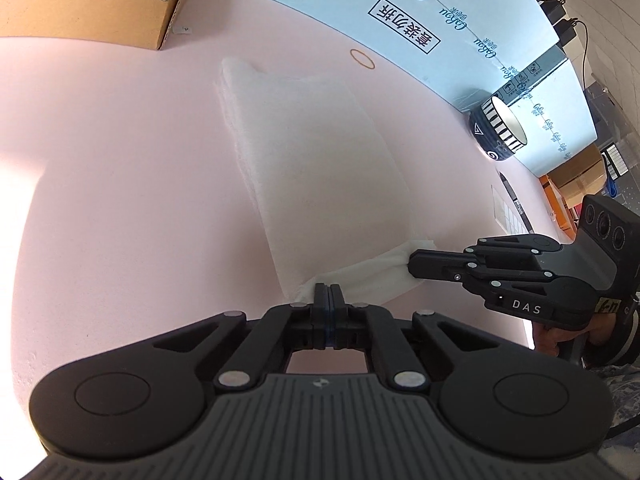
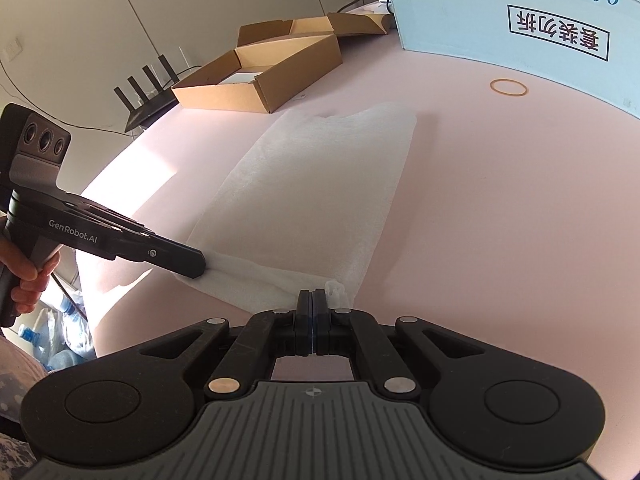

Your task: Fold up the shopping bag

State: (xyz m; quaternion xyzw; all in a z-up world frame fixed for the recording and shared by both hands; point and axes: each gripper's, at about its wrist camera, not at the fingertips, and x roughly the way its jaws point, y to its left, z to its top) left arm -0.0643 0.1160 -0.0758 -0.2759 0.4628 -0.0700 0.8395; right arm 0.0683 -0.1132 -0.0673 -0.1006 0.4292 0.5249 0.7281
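A white shopping bag [image 1: 316, 160] [image 2: 320, 192] lies flat on the pink table as a long narrow strip running away from me. My left gripper [image 1: 328, 290] is shut on the bag's near edge at one corner, with white fabric bunched at its tips. It also appears in the right wrist view as the left gripper [image 2: 198, 266], coming in from the left. My right gripper [image 2: 313, 294] is shut on the other near corner, and its closed fingers [image 1: 414, 266] reach in from the right in the left wrist view. The near edge is slightly lifted between the two grips.
An open cardboard box [image 1: 88, 12] [image 2: 260, 68] stands at the far left. A large light-blue carton [image 1: 440, 20] [image 2: 520, 20] borders the far side. A rubber band [image 1: 363, 59] [image 2: 509, 88] lies beyond the bag. A black-and-white cup [image 1: 500, 130], a pen [image 1: 516, 204] and a router [image 2: 148, 96] are nearby.
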